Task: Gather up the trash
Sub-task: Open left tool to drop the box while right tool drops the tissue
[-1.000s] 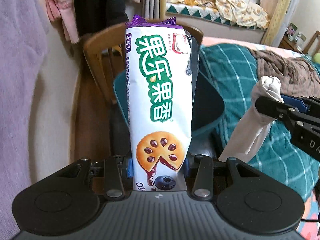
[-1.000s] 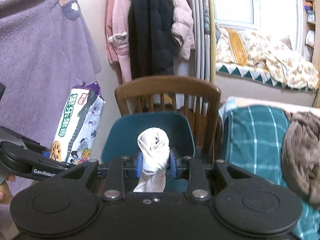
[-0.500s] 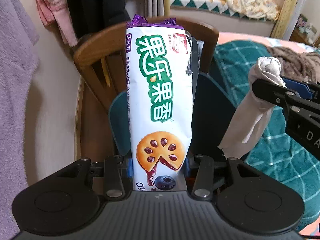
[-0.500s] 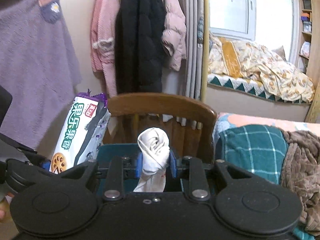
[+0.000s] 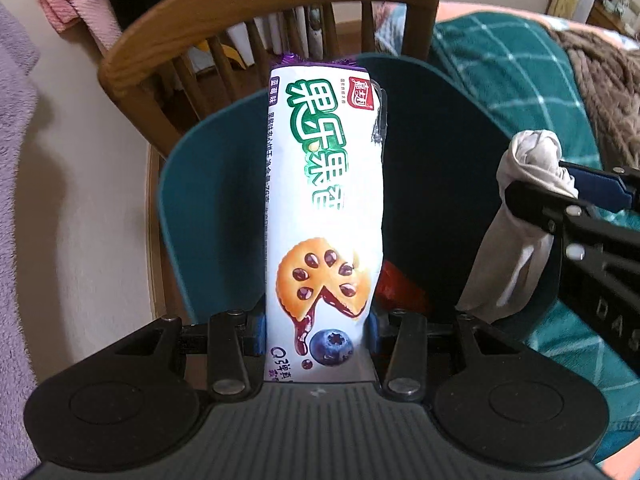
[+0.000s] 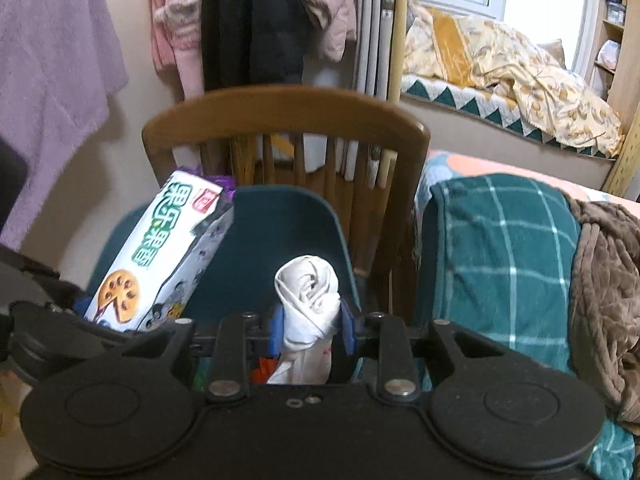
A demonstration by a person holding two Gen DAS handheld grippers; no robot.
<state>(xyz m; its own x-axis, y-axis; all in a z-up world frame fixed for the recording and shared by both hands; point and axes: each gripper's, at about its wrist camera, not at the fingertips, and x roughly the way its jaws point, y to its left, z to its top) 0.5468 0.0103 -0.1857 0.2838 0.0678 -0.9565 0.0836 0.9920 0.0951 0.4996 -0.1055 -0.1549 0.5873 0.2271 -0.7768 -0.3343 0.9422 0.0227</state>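
My left gripper (image 5: 317,332) is shut on a white cookie packet (image 5: 324,208) with green lettering and purple ends, holding it lengthwise over the mouth of a dark teal bin (image 5: 176,184). To its right, my right gripper (image 5: 548,184) is shut on a twisted white tissue wad (image 5: 528,160), over the bin's right side. In the right wrist view the tissue wad (image 6: 308,292) sits between the blue pads of the right gripper (image 6: 310,328), and the packet (image 6: 160,256) slants in from the left above the bin (image 6: 288,208). A red wrapper (image 5: 400,288) lies inside the bin.
A wooden chair (image 6: 280,108) stands right behind the bin. A bed with a teal checked blanket (image 6: 500,248) and a brown throw (image 6: 608,280) borders the bin's right side. Coats (image 6: 248,20) and a purple robe (image 6: 52,60) hang on the wall.
Both grippers have come down and forward over the bin, still holding the packet and the tissue. The bin's opening now fills more of the left wrist view.
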